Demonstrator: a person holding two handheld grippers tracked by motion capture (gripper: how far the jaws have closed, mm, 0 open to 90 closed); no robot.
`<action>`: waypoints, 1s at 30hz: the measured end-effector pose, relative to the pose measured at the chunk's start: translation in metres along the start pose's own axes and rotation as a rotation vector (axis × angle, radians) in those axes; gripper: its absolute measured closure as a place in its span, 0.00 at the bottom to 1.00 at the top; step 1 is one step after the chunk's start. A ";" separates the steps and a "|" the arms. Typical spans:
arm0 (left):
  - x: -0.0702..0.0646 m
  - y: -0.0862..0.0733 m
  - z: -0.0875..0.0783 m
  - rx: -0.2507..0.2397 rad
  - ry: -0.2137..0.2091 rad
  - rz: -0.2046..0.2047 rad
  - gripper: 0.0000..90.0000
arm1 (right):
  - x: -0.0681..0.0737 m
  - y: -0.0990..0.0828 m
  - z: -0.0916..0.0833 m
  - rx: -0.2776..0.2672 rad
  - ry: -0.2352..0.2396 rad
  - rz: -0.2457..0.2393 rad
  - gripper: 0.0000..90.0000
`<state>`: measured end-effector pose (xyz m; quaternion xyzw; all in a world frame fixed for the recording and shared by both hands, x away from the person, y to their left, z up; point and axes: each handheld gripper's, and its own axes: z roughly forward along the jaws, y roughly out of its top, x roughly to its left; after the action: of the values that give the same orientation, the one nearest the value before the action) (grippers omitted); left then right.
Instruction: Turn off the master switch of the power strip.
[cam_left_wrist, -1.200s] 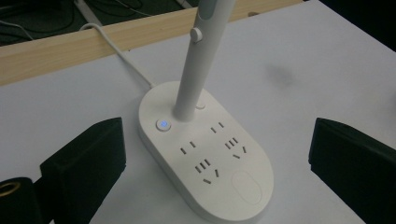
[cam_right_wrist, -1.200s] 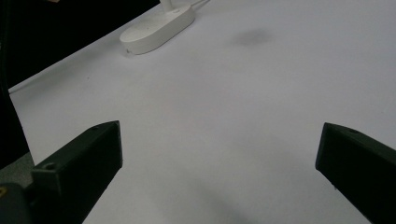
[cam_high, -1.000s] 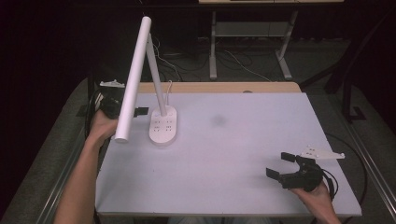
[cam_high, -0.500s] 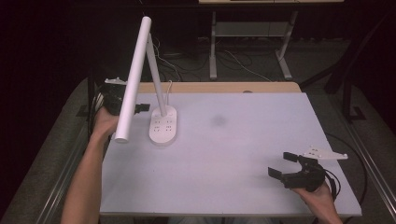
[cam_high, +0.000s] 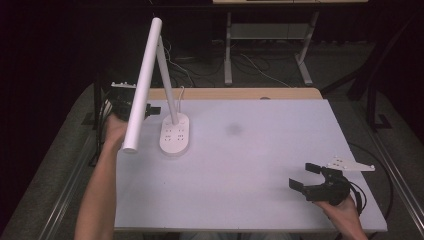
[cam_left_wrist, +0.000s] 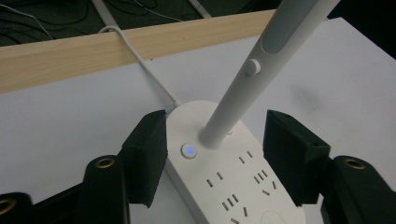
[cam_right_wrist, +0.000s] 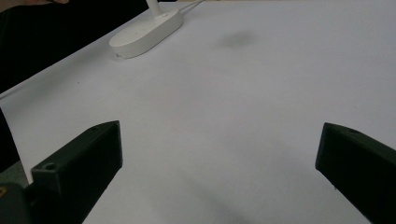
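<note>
A white desk lamp stands on the left of the white table (cam_high: 260, 160). Its oval base (cam_high: 175, 134) carries sockets, and its long head bar (cam_high: 142, 85) tilts toward me. In the left gripper view the base (cam_left_wrist: 224, 182) shows a blue-lit button (cam_left_wrist: 189, 150) beside the stem (cam_left_wrist: 252, 84). My left gripper (cam_left_wrist: 215, 140) straddles the base's stem end. Its jaws have just been closing; the left pad is at the base's edge and a thin gap shows at the right pad. My right gripper (cam_high: 301, 175) hovers open and empty at the near right.
The lamp's white cord (cam_left_wrist: 140, 60) runs off over the wooden back edge (cam_high: 240, 93). A faint dark smudge (cam_high: 233, 130) marks the table's middle. The right gripper view shows the base (cam_right_wrist: 144, 30) far off across bare table. A metal stand (cam_high: 265, 35) is behind the table.
The left gripper's jaws have drawn in around the lamp base and the hand has edged toward it. The right gripper has stayed in place.
</note>
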<state>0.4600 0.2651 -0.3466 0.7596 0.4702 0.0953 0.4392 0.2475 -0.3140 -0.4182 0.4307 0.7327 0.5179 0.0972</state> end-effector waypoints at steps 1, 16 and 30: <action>0.001 0.000 0.001 -0.003 0.002 -0.002 0.46 | 0.000 0.000 0.000 0.000 0.000 0.000 0.00; 0.001 -0.003 0.015 0.037 -0.006 -0.016 0.84 | 0.000 0.001 -0.001 0.003 0.000 -0.006 0.00; -0.002 -0.008 0.034 0.077 -0.026 0.004 1.00 | 0.002 0.000 0.001 0.011 0.008 -0.012 0.00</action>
<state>0.4730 0.2449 -0.3722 0.7780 0.4664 0.0680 0.4154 0.2469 -0.3124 -0.4182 0.4247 0.7386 0.5148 0.0951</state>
